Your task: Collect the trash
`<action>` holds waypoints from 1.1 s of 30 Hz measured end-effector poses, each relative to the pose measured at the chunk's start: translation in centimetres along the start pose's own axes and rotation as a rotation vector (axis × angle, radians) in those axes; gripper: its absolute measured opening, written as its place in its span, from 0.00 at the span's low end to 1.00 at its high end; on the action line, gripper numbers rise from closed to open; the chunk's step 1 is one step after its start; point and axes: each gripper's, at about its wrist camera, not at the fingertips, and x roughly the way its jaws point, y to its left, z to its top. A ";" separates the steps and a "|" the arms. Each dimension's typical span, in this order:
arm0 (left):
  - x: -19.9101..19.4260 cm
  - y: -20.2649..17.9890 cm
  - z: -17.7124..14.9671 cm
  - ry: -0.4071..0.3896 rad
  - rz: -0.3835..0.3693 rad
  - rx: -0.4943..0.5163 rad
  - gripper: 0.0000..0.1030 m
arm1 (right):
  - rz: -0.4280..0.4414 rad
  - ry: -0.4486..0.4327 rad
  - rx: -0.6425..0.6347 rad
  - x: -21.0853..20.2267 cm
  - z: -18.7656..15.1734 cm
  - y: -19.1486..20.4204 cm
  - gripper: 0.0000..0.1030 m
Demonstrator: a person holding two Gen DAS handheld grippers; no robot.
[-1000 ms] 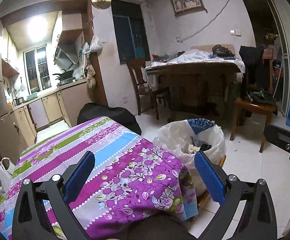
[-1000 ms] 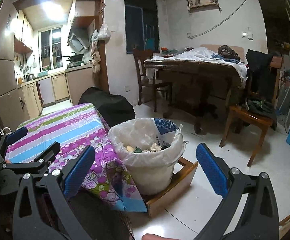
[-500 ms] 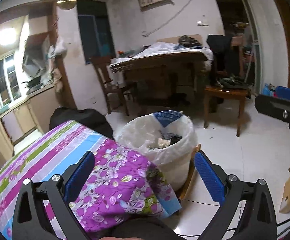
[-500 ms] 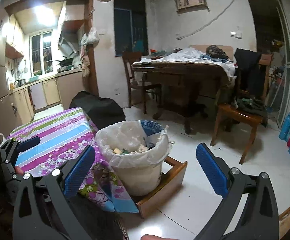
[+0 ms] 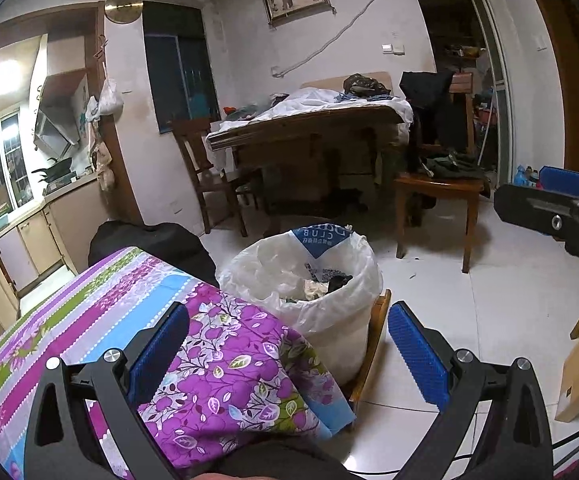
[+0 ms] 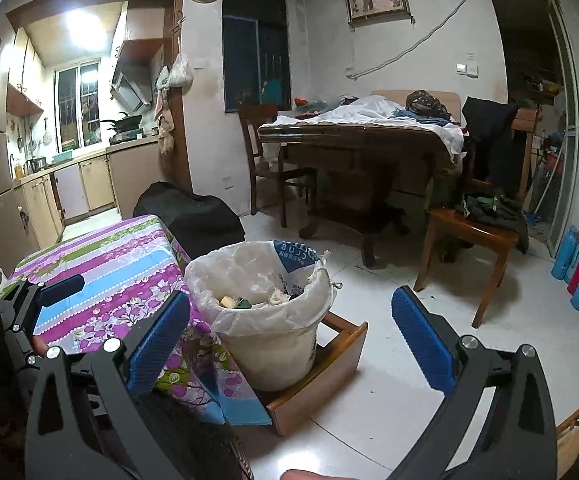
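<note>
A white bucket lined with a white plastic bag [image 5: 329, 276] [image 6: 277, 316] stands in a shallow wooden tray [image 6: 329, 364] on the floor, beside a low table under a purple flowered cloth [image 5: 109, 320] [image 6: 109, 268]. Scraps of trash [image 6: 257, 298] lie inside the bag. My left gripper [image 5: 287, 350] is open and empty, held over the cloth's near corner, short of the bucket. My right gripper [image 6: 289, 330] is open and empty too, in front of the bucket. Each gripper shows at the edge of the other's view.
A large wooden dining table [image 6: 361, 140] piled with cloths stands behind, with wooden chairs [image 6: 477, 236] [image 5: 209, 168] beside it. A black bag [image 6: 193, 216] lies past the low table. Coloured bottles [image 6: 577, 264] line the right wall. White tiled floor spreads right of the bucket.
Both cameras have swung a little; the left view turned back left, so the bucket sits more to the centre right. Both grippers stay open and empty.
</note>
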 end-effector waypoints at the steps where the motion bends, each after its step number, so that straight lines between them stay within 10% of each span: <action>1: 0.1 0.0 0.0 0.001 0.000 -0.001 0.96 | 0.002 0.001 -0.002 0.0 0.0 0.1 0.95; 33: -0.7 1.4 -0.7 -0.025 0.071 -0.077 0.96 | 0.012 0.053 -0.037 1.5 -0.7 0.9 0.95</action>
